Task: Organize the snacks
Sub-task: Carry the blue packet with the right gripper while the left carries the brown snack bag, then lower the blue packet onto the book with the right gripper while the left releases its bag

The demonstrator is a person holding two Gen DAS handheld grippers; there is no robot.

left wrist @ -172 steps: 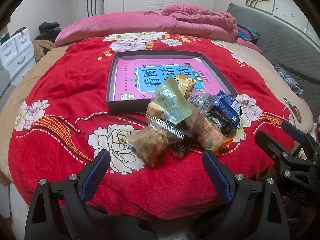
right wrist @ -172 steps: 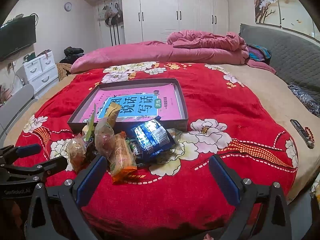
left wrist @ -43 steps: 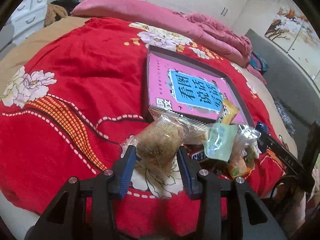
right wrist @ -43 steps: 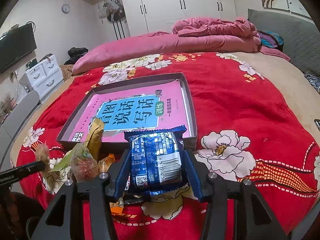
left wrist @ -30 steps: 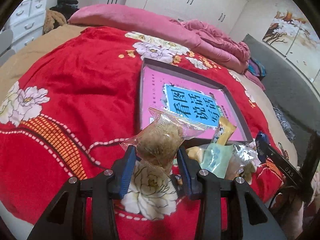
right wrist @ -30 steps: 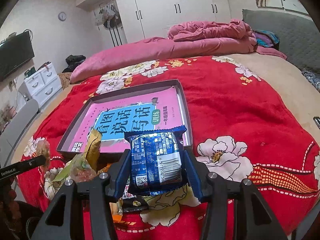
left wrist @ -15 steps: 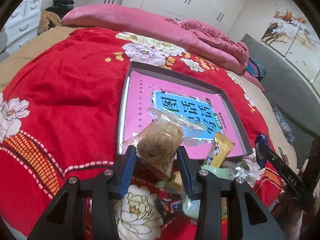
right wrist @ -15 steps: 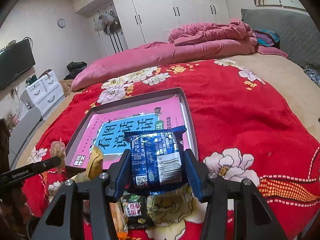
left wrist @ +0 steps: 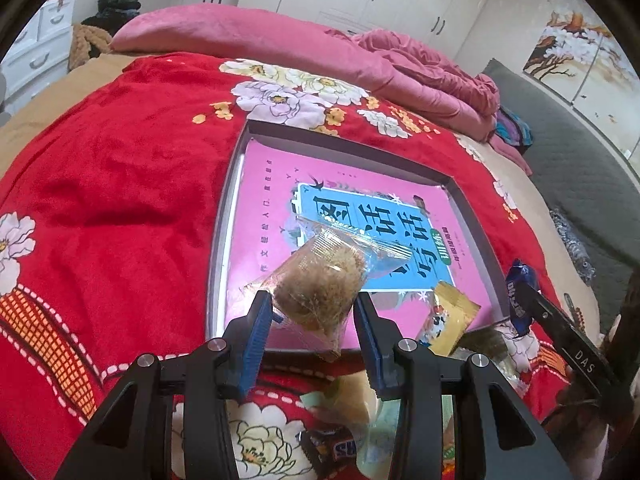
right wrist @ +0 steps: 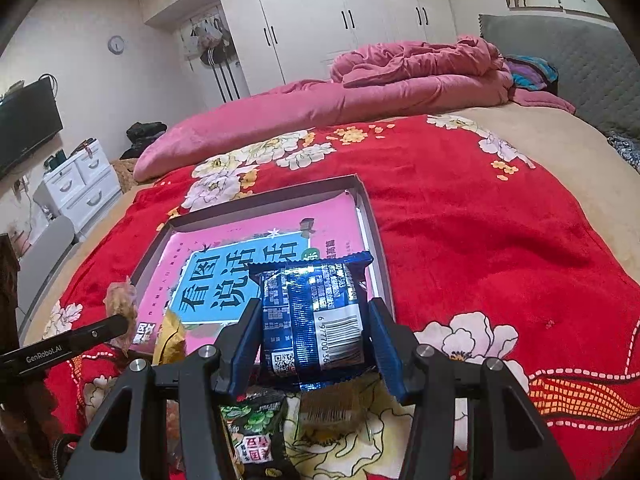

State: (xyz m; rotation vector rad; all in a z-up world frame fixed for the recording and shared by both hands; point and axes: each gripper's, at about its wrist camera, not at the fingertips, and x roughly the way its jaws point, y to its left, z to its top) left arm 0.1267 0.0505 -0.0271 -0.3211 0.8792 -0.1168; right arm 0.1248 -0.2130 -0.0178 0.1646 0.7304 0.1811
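Over the gray tray (left wrist: 472, 204) on the bed, left tool (left wrist: 314, 316) grips a clear snack bag (left wrist: 320, 284), right tool (right wrist: 314, 328) a blue packet (right wrist: 312, 320); loose snacks (right wrist: 256, 436) crowd the tray's near edge.

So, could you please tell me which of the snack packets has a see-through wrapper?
The clear packet with the brown fibrous cake inside, pinched between the left gripper's fingers. The blue packet in the right gripper is opaque foil.

Left gripper (left wrist: 314, 312) low in frame centre, angled downward, jaws clamped on held packet. Right gripper (right wrist: 314, 330) low centre, likewise pitched down, jaws gripping packet.
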